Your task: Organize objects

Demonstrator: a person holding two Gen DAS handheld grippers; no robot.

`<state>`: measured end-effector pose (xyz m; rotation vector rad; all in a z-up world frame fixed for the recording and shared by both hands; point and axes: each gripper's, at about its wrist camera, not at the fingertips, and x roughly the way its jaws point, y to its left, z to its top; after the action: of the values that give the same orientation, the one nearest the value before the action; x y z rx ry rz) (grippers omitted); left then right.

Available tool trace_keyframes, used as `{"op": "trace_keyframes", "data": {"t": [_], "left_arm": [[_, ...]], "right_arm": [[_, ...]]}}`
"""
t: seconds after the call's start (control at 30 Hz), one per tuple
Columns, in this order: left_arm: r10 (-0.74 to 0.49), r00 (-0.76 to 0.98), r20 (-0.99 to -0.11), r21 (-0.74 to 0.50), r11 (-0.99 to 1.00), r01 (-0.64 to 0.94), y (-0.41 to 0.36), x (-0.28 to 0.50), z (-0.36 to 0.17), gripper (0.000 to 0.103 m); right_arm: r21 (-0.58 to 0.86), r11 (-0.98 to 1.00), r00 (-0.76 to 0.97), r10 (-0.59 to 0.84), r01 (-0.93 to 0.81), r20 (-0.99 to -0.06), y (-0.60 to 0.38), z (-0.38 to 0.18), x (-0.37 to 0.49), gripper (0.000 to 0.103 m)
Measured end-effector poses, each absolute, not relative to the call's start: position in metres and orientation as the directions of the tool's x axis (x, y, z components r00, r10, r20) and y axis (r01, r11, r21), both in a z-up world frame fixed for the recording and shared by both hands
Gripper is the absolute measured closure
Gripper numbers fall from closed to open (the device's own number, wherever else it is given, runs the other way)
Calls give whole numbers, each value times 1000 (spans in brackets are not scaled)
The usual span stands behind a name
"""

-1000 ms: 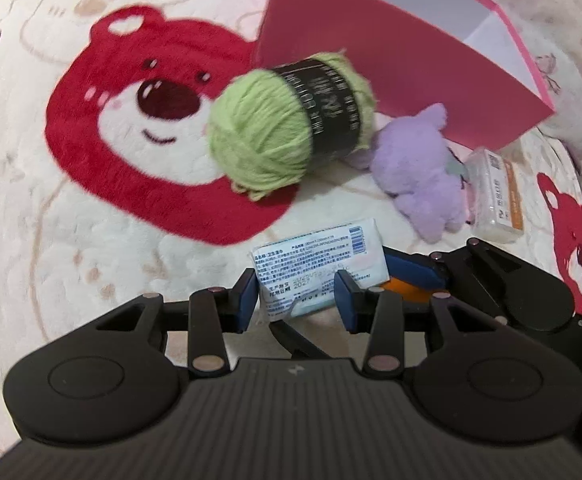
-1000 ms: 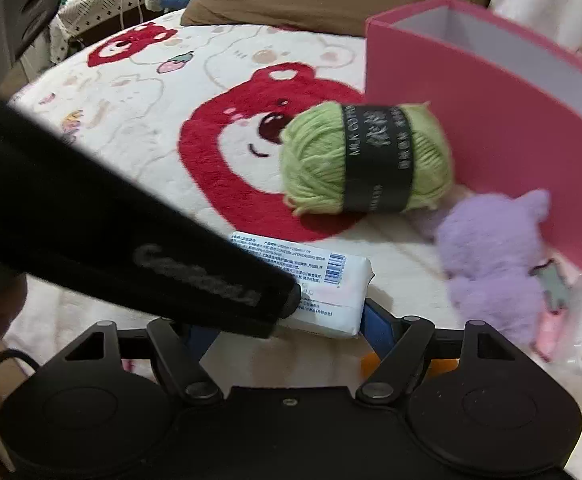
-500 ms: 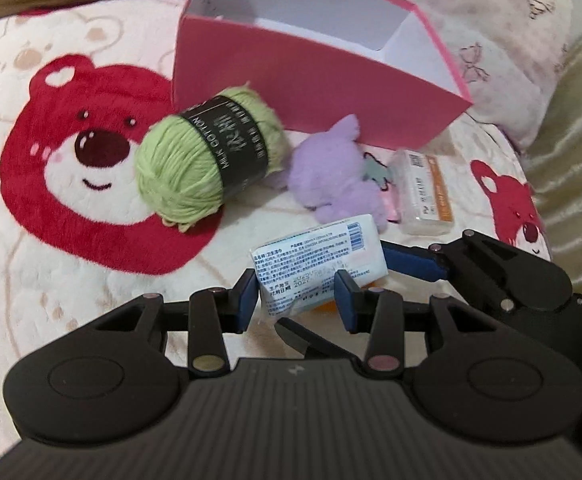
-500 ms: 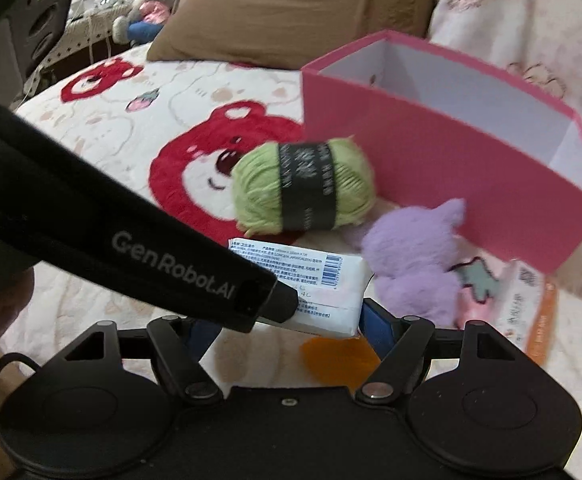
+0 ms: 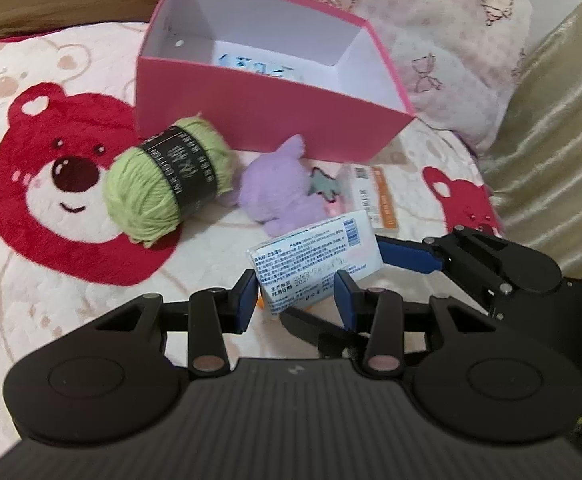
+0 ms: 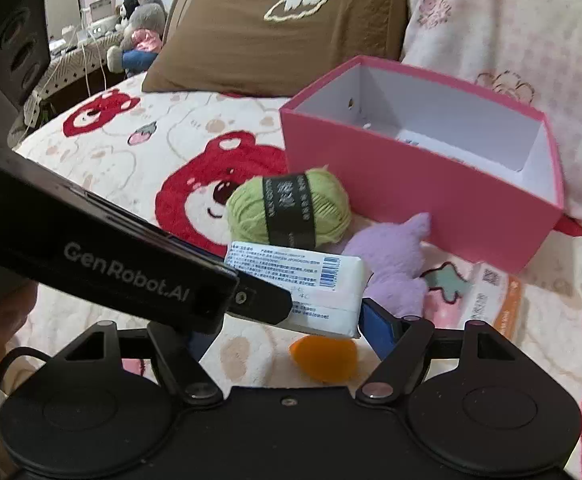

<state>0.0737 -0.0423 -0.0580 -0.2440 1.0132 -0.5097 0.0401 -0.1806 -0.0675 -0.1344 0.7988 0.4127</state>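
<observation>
A white tissue pack (image 5: 315, 264) with a printed label hangs above the bear blanket, held from two sides. My left gripper (image 5: 297, 296) is shut on its near end. My right gripper (image 6: 287, 328) spans its length; its jaws are closing, the blue fingertip (image 6: 373, 326) touches the pack's right end, and the other finger is hidden behind the left gripper's body. Beyond lie a green yarn ball (image 5: 163, 184), a purple plush (image 5: 279, 188) and a small orange-and-white packet (image 5: 375, 196). The open pink box (image 5: 251, 112) stands behind them with a printed white item inside.
A small orange object (image 6: 325, 356) lies on the blanket under the pack. A brown pillow (image 6: 283, 28) and a pink-patterned cushion (image 5: 451, 40) sit behind the box. Shiny gold fabric (image 5: 551, 120) rises at the right. The red bear print (image 5: 63, 184) marks the bedding to the left.
Both grippers have risen with the tissue pack between them. The yarn, plush and box now look farther off, and the box's inside has come into view.
</observation>
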Motion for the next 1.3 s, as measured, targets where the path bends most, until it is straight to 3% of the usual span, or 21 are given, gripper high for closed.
{"op": "trace_keyframes", "data": {"t": [0.3, 0.43, 0.93, 1.17, 1.3], "left_arm": [[-538, 439, -720, -431, 842, 324, -49, 74, -36, 64], [-555, 408, -725, -458, 830, 318, -52, 82, -27, 63], [-544, 424, -724, -382, 828, 410, -89, 126, 18, 64], [-569, 418, -708, -445, 820, 361, -89, 150, 30, 63], [-556, 438, -706, -428, 829, 360, -94, 162, 35, 64]], "right_arm": [[47, 921, 640, 304, -386, -706, -200, -48, 41, 37], [-20, 922, 661, 261, -386, -704, -198, -40, 37, 44], [-65, 937, 708, 213, -344, -673, -226, -6, 73, 45], [-41, 944, 722, 221, -326, -655, -237, 10, 90, 46], [-7, 952, 724, 227, -305, -651, -246, 16, 102, 55]]}}
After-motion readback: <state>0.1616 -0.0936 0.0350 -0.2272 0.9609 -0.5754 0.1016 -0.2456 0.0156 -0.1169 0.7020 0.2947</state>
